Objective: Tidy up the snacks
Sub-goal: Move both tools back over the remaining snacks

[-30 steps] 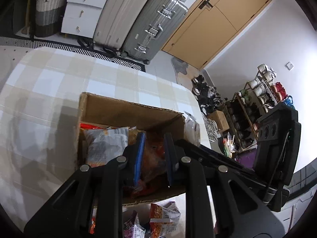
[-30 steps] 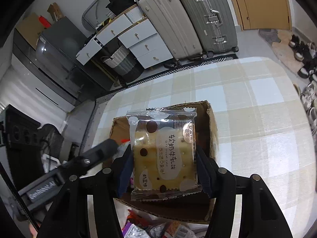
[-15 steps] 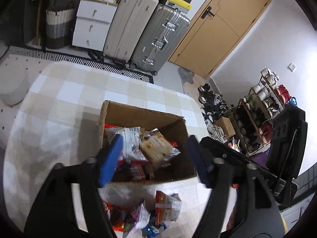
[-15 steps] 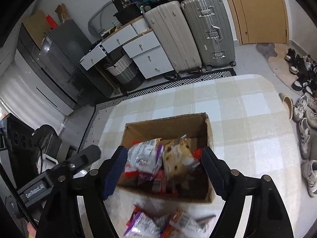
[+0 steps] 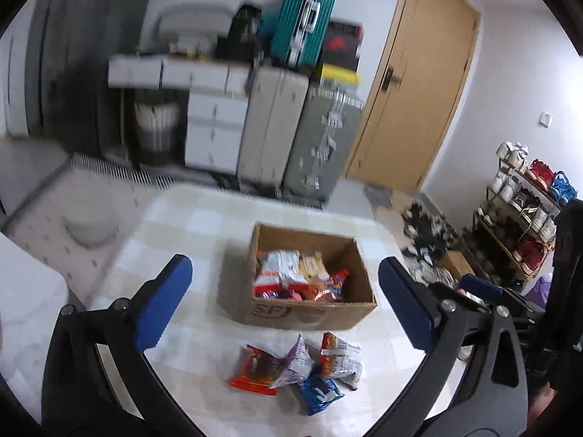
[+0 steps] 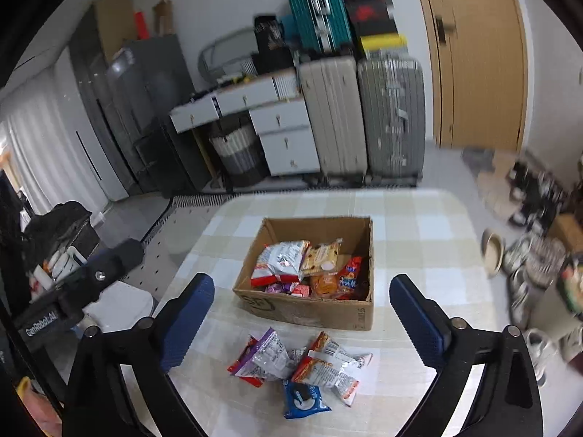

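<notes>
Cardboard box [image 6: 359, 304], beyond both grippers' fingers, already held several snack packets [image 6: 309, 266]. Loose packets [image 6: 302, 364] lay on the table nearer the fingers, unpacked. Left gripper [image 5: 284, 302] and right gripper [image 6: 302, 320] gaped wide, holding nothing.

A checked tablecloth [image 6: 419, 225] covers the table. At twelve o'clock stand a beige suitcase [image 6: 333, 116] and a grey suitcase [image 6: 395, 116], touching, with a teal case [image 6: 313, 3] above. A wooden door [image 6: 477, 54] sits at one o'clock; white drawers [image 6: 288, 134] at eleven. What looks like a shoe rack [image 5: 524, 215] stands at three.
</notes>
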{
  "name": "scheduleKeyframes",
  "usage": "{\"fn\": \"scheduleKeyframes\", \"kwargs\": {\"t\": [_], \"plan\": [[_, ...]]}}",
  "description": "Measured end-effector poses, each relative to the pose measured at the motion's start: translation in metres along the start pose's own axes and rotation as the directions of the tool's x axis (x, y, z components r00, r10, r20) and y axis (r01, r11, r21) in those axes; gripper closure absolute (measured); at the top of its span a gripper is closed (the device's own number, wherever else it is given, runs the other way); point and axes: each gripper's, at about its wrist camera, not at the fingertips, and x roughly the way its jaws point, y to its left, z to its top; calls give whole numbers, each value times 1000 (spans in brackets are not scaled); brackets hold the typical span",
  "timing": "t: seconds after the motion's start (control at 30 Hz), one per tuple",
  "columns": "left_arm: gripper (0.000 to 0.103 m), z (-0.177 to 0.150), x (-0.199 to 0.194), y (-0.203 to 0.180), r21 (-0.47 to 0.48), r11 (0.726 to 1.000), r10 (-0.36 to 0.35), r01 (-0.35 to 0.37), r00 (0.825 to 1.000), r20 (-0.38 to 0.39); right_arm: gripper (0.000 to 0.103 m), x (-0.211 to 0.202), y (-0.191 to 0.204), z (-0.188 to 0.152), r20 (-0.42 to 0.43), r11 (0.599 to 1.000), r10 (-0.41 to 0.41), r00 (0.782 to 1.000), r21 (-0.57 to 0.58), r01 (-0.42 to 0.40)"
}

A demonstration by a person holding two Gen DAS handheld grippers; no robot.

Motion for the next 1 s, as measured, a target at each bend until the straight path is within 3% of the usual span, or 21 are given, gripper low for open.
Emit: {"fn": "scheduleKeyframes", "kwargs": {"t": [0.17, 0.33, 0.57, 0.77, 1.0], "plan": [[1, -11, -66, -6, 66, 997, 42, -46, 997, 69, 2, -54, 22, -21, 126, 999, 3, 992, -42, 2], [1, -29, -125, -3, 65, 996, 58, -68, 989, 138, 1, -111, 46, -56, 289, 994, -23, 957, -91, 51], [1, -66, -182, 4, 96, 988, 103, -123, 977, 189, 0, -159, 59, -104, 392, 993, -35, 919, -89, 76], [1, -103, -191, 15, 119, 982, 125, -148, 974, 187, 0, -171, 55, -143, 416, 996, -24, 909, -70, 59], [1, -131, -129, 34, 128, 976, 158, -176, 978, 138, 0, -137, 39, -163, 406, 992, -74, 911, -65, 110]]}}
